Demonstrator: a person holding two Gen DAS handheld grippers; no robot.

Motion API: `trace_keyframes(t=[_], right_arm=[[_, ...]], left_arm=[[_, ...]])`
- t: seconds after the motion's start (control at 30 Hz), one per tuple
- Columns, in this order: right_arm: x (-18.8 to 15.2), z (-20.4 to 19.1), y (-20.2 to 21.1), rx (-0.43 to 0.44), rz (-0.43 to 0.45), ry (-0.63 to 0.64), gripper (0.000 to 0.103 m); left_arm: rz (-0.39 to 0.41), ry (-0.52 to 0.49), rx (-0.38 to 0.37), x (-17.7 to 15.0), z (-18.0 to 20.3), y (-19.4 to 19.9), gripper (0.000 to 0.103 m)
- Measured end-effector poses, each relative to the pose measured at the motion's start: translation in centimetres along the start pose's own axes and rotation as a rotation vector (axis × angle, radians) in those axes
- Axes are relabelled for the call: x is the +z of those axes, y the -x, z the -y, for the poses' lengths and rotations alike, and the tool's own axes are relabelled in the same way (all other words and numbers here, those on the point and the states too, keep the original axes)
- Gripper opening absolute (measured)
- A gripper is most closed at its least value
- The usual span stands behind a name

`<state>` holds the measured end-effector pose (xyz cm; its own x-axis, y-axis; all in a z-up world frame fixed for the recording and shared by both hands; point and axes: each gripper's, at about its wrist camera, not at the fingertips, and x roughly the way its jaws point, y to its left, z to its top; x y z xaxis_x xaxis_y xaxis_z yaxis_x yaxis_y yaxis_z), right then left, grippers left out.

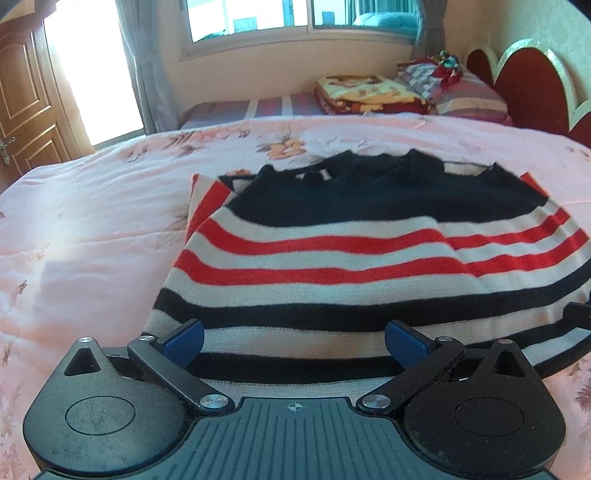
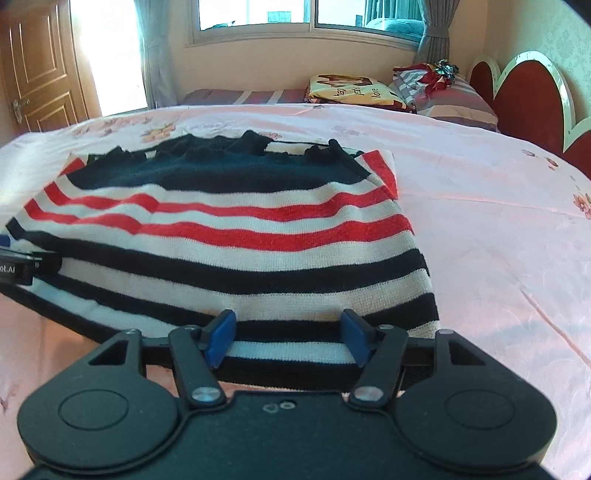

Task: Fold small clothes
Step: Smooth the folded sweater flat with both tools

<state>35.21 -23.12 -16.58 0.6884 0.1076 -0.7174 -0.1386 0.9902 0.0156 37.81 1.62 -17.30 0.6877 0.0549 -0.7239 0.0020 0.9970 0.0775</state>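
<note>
A small knitted sweater (image 1: pixel 332 258) with navy, white and red stripes lies folded on the pink floral bedspread (image 1: pixel 92 221). It also shows in the right wrist view (image 2: pixel 229 236). My left gripper (image 1: pixel 293 341) is open, its blue pads (image 1: pixel 184 341) spread over the near left edge of the sweater. My right gripper (image 2: pixel 288 338) is open, its blue pads (image 2: pixel 354 336) astride the near right edge. The left gripper's tip shows at the left edge of the right wrist view (image 2: pixel 26 267).
Folded blankets (image 1: pixel 365 94) and a striped pillow (image 1: pixel 461 92) lie at the bed's far side by the red headboard (image 1: pixel 532 92). A wooden door (image 1: pixel 26 107) and a window (image 1: pixel 295 22) are behind. Bedspread (image 2: pixel 498 240) extends to the right of the sweater.
</note>
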Motion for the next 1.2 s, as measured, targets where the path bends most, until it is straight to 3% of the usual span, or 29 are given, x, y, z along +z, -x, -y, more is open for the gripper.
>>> trace_keyframes(t=[0.17, 0.33, 0.43, 0.53, 0.6, 1.0, 1.2], right_arm=[[2.3, -1.4, 1.0, 0.022, 0.088, -0.022, 0.054], [4.7, -5.2, -1.8, 0.003, 0.066, 0.045, 0.05], [5.5, -6.8, -3.3, -0.013, 0.065, 0.063, 0.051], [4.8, -7.8, -5.7, -0.047, 0.003, 0.116, 0.053], [4.1, -7.9, -5.8, -0.06, 0.046, 0.135, 0.055], [3.8, -8.1, -5.8, -0.069, 0.057, 0.129, 0.056], [4.8, -8.5, -4.5, -0.07, 0.046, 0.155, 0.056]], left_arm=[[0.044, 0.071, -0.068, 2.3, -0.5, -0.6, 0.103], [-0.022, 0.104, -0.015, 2.7, -2.4, -5.5, 0.103], [-0.003, 0.117, -0.042, 1.9, -3.9, -6.4, 0.103], [0.017, 0.103, -0.049, 1.6, -3.8, -6.5, 0.103], [0.022, 0.103, -0.044, 1.5, -3.7, -6.5, 0.103], [-0.045, 0.096, -0.019, 2.6, -3.3, -5.0, 0.103], [-0.035, 0.105, -0.027, 2.3, -3.6, -2.8, 0.103]])
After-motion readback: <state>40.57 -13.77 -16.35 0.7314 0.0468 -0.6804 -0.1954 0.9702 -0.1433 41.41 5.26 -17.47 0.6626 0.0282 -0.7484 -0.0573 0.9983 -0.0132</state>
